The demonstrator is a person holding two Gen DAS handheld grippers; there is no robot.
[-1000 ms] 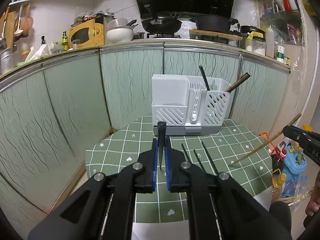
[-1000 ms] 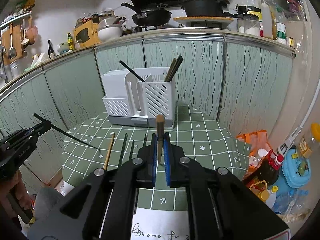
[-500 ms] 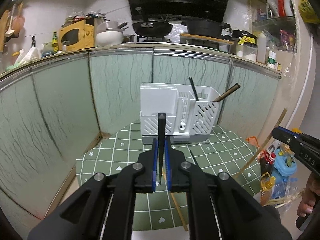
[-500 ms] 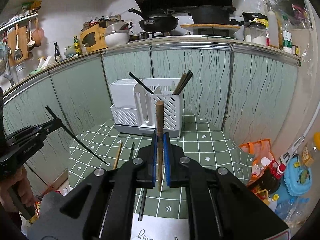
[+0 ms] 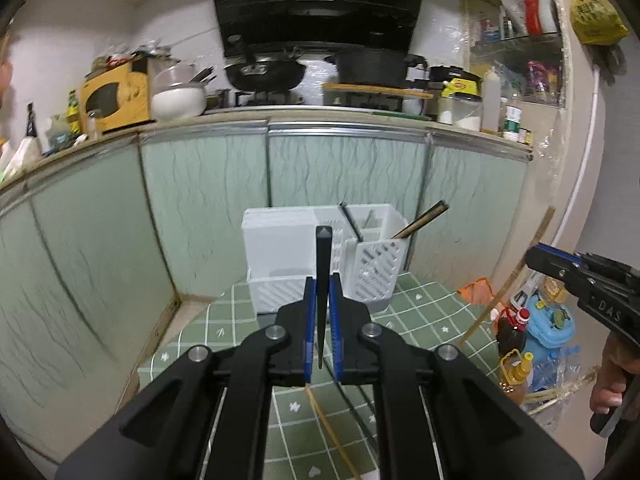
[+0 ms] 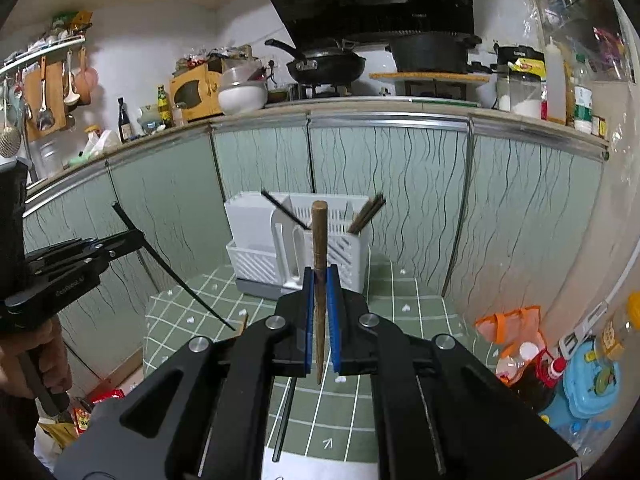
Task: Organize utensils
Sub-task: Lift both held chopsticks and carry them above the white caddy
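Note:
My left gripper [image 5: 321,320] is shut on a black chopstick [image 5: 322,264] that stands upright between the pads. My right gripper [image 6: 319,312] is shut on a brown wooden chopstick [image 6: 319,248], also upright. Both are held in the air in front of the white utensil holder [image 5: 288,248], which also shows in the right wrist view [image 6: 256,236]. The holder has a black chopstick [image 6: 284,214] and brown chopsticks [image 6: 366,214] in its slotted compartment. More chopsticks lie on the green checked table [image 6: 400,320] under the grippers, mostly hidden.
Green cabinet doors [image 6: 384,184] stand right behind the holder, with a cluttered counter above. Bottles and a blue toy [image 6: 588,380] sit on the floor at the right. An orange bag [image 6: 508,324] lies by the table's right edge.
Both grippers have risen with their chopsticks and come nearer the holder. The chopsticks on the table have dropped lower in view.

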